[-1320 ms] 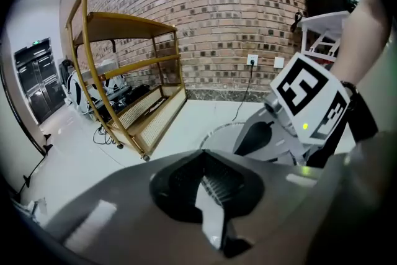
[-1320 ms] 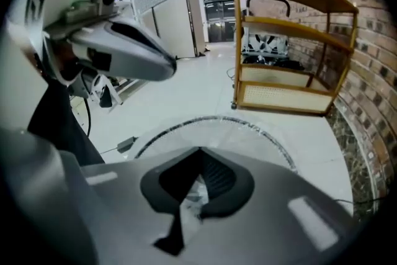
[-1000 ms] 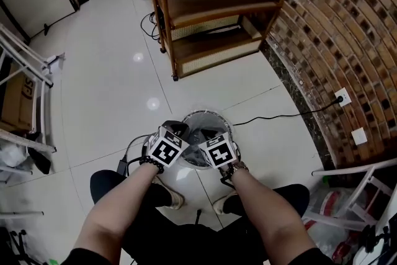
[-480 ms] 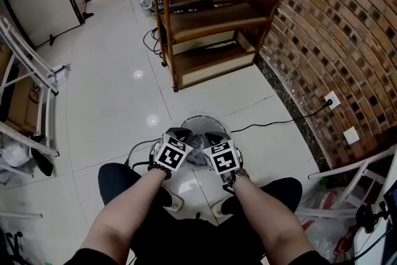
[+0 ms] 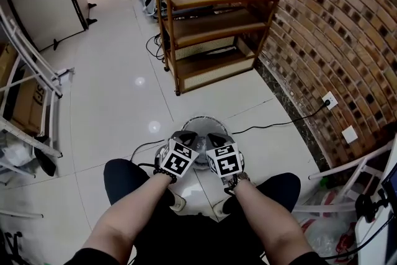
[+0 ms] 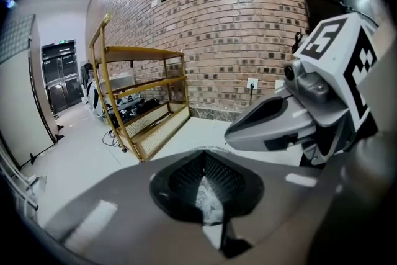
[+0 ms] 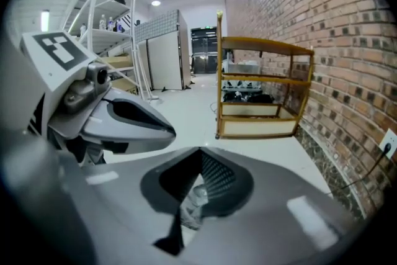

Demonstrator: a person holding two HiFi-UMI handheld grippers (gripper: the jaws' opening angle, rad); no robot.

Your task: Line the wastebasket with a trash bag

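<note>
We see left gripper (image 5: pixel 183 136) and right gripper (image 5: pixel 214 138) side by side, both pinched shut on bag (image 6: pixel 209 206) film; bin (image 5: pixel 197 119) just under tips.

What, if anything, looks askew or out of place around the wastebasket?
Nothing looks spilled or damaged. One oddity: a black cable trails over the floor from the wall socket up to the wastebasket. The left gripper and right gripper have their jaws shut on crumpled trash bag film above it.
</note>
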